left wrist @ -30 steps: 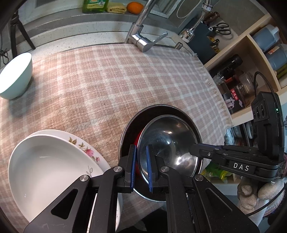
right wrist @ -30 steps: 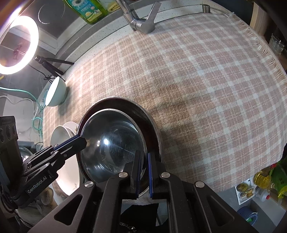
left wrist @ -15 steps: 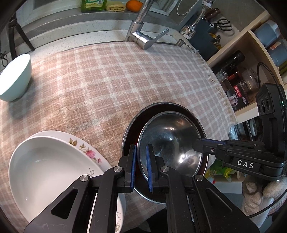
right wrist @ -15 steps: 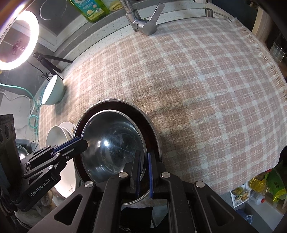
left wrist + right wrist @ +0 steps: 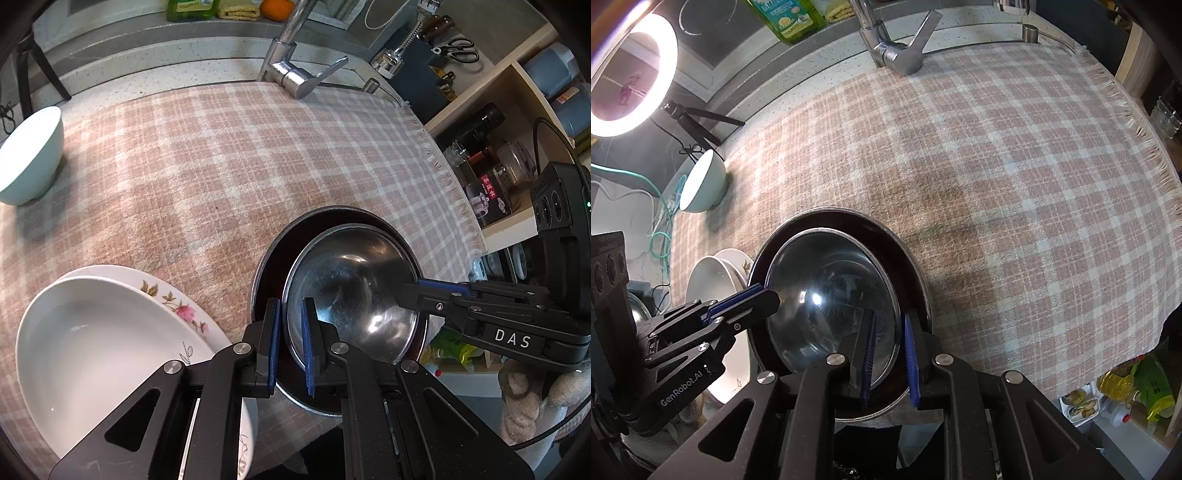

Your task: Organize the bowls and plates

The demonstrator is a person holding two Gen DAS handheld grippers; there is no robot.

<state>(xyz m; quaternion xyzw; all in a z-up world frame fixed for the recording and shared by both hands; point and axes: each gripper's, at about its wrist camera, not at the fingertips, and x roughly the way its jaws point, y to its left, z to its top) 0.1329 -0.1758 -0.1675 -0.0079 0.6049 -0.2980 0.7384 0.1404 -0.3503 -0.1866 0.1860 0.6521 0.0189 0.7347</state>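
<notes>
A steel bowl (image 5: 351, 295) (image 5: 827, 295) sits nested in a larger dark bowl (image 5: 332, 214) (image 5: 849, 216) on the plaid cloth. My left gripper (image 5: 291, 314) (image 5: 764, 295) is shut on the steel bowl's near-left rim. My right gripper (image 5: 889, 328) (image 5: 417, 291) straddles the opposite rim. Its jaws are opening, with the rim between the pads and a gap on each side. A white deep plate (image 5: 92, 350) rests on a floral plate (image 5: 177, 306) to the left. A mint bowl (image 5: 29, 158) (image 5: 701, 184) stands far left.
A faucet (image 5: 295, 77) (image 5: 901, 55) rises behind the cloth. Shelves with bottles and jars (image 5: 491, 166) stand past the cloth's fringed right edge. A ring light (image 5: 628, 81) on a tripod stands at the back left. Bare cloth (image 5: 1015, 184) spreads to the right.
My right gripper's jaws have parted from the steel bowl's rim. The left gripper keeps its grip, and neither hand has shifted.
</notes>
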